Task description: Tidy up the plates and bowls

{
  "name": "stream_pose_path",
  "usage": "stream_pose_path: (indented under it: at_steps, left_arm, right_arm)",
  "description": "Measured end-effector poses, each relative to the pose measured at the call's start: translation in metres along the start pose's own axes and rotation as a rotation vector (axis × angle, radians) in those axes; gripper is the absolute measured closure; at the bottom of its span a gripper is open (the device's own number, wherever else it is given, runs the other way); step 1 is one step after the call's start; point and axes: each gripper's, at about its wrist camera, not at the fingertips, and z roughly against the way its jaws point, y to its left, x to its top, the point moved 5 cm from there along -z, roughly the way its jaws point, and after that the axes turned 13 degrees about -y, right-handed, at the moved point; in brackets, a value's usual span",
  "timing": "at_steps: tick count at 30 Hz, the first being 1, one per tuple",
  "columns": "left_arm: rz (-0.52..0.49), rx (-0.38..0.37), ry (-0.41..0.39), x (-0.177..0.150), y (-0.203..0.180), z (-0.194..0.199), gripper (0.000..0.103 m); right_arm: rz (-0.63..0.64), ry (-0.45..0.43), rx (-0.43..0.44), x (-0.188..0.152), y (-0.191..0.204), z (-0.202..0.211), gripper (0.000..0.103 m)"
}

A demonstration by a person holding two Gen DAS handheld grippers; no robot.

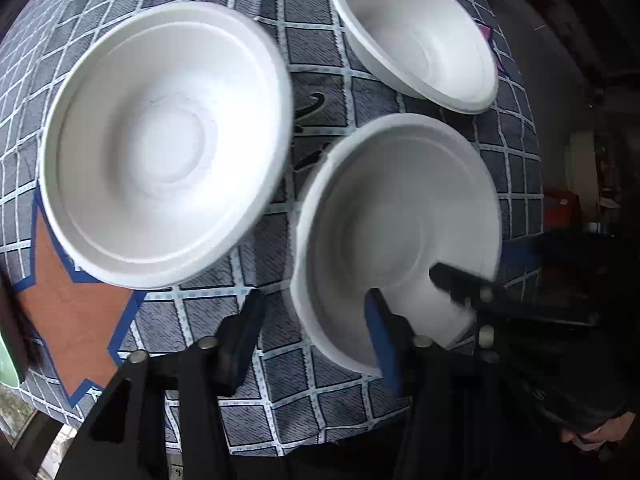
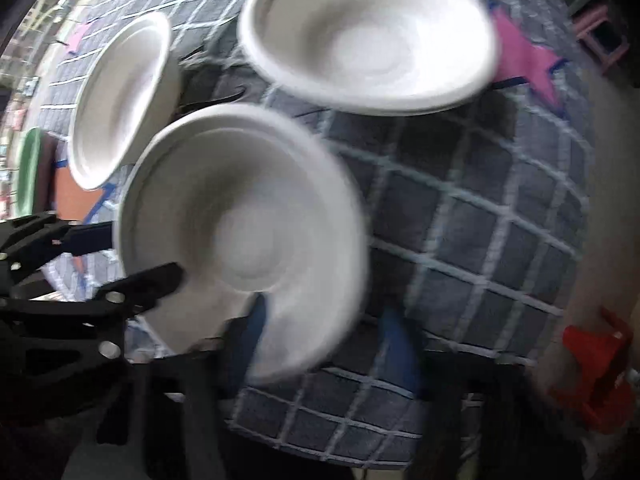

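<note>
Hand-held gripper (image 1: 316,336) straddling bowl (image 1: 400,216) rim

Motion blur smeared the near bowl (image 2: 244,236) just ahead of the right gripper (image 2: 320,344); whether its fingers touched the rim could not be told.

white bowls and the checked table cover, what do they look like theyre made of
The three white bowls look like moulded paper pulp or foam disposables: matte, chalky white, thin rolled rims, pressed rings in the base. It could be either. The table cover looks like printed vinyl or oilcloth with a denim-weave pattern, light grid lines and a slight sheen; woven cloth cannot be ruled out.
</note>
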Motion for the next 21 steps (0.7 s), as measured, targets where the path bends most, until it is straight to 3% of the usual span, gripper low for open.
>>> stream_pose_path:
  at_steps: [3,8,13,18,21]
  left_arm:
    - [-0.040,0.031,-0.010,0.000,-0.003,0.008,0.058]
    - [0.045,-0.007,-0.083,0.011,0.008,0.042,0.058]
    - [0.085,0.024,-0.149,0.024,0.025,0.075,0.058]
    - [0.178,0.081,-0.195,0.054,0.074,0.089,0.058]
    - [0.229,0.153,-0.190,0.069,0.119,0.092,0.051]
  right_arm:
    - [0.033,-0.007,0.012,0.003,0.013,0.000,0.080]
    - [0.059,-0.081,0.042,0.020,0.030,0.026,0.080]
    - [0.072,-0.139,0.060,0.044,0.054,0.050,0.080]
    - [0.081,-0.162,0.073,0.086,0.080,0.052,0.080]
    - [0.111,-0.130,0.076,0.102,0.105,0.034,0.075]
